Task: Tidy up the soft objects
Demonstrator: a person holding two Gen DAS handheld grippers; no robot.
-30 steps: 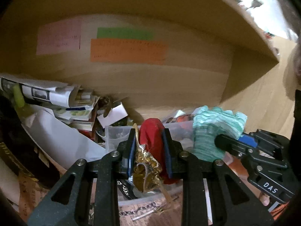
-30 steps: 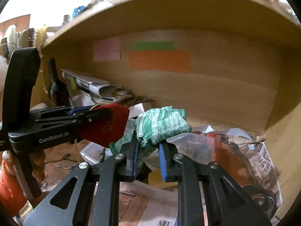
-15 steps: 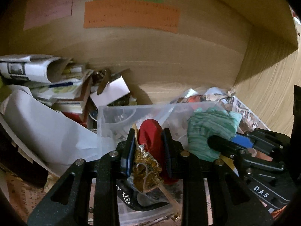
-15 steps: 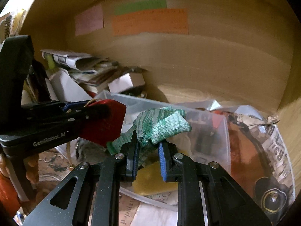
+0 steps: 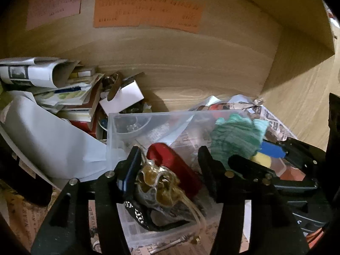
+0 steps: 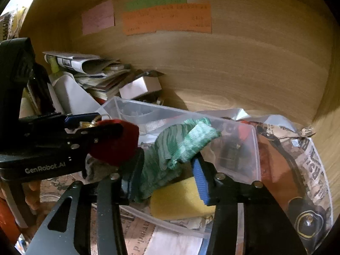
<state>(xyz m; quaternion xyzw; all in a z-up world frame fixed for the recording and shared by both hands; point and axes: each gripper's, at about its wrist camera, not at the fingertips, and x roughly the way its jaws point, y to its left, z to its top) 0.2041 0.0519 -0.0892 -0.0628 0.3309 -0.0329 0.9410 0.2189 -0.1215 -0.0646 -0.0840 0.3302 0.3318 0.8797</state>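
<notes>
Both sets of tongs hang over the clear plastic bin on the shelf, and both stand spread wide. The left tongs have the red pouch with its gold ornament lying loose between their fingers, leaning on the left one; nothing squeezes it, so I judge it is being let go into the bin. The right tongs are parted the same way, with the green striped cloth draped against the left finger and sagging toward the bin, unclamped. A yellow sponge already lies in the bin under that cloth.

So the drop-off of these two looks nearly done: they only need to fall clear and the tongs to pull back. Whether more soft things wait elsewhere cannot be told from here; the rest of the shelf holds papers, books and newspaper.

Counted: one bin, one red pouch, one green cloth, one yellow sponge, two sets of tongs, and three coloured paper notes on the back wall (pink, green, orange)
</notes>
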